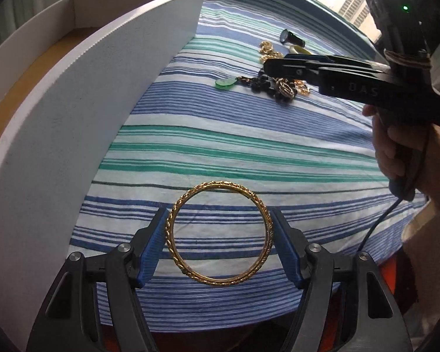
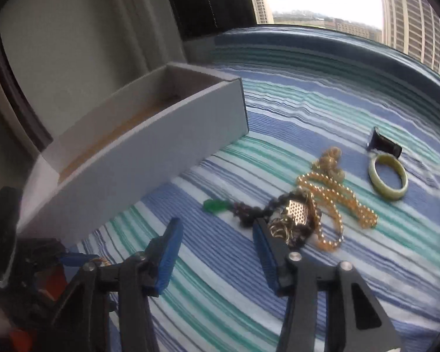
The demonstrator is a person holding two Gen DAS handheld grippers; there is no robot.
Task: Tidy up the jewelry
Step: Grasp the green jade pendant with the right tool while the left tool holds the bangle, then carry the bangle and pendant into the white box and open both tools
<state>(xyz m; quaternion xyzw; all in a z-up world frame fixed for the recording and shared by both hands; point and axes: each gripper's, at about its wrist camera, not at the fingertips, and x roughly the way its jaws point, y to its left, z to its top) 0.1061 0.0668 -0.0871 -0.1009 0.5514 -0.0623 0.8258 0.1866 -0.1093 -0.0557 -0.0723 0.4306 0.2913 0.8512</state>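
Observation:
In the left wrist view my left gripper (image 1: 218,220) is shut on a gold braided bangle (image 1: 190,199), held by its two sides above the striped cloth (image 1: 249,152). A white cardboard box (image 1: 73,94) stands close on the left; it also shows in the right wrist view (image 2: 149,146). My right gripper (image 2: 217,228) is open and empty, low over the cloth just in front of a jewelry pile: a gold bead necklace (image 2: 337,202), a gold mesh piece (image 2: 297,212), dark beads with a green pendant (image 2: 215,205), a pale green bangle (image 2: 388,180) and a black ring (image 2: 384,143).
The striped cloth covers a table with its far edge at a window showing tall buildings. The right gripper's body (image 1: 352,79) and the hand holding it reach in from the right over the pile. Curtains hang behind the box.

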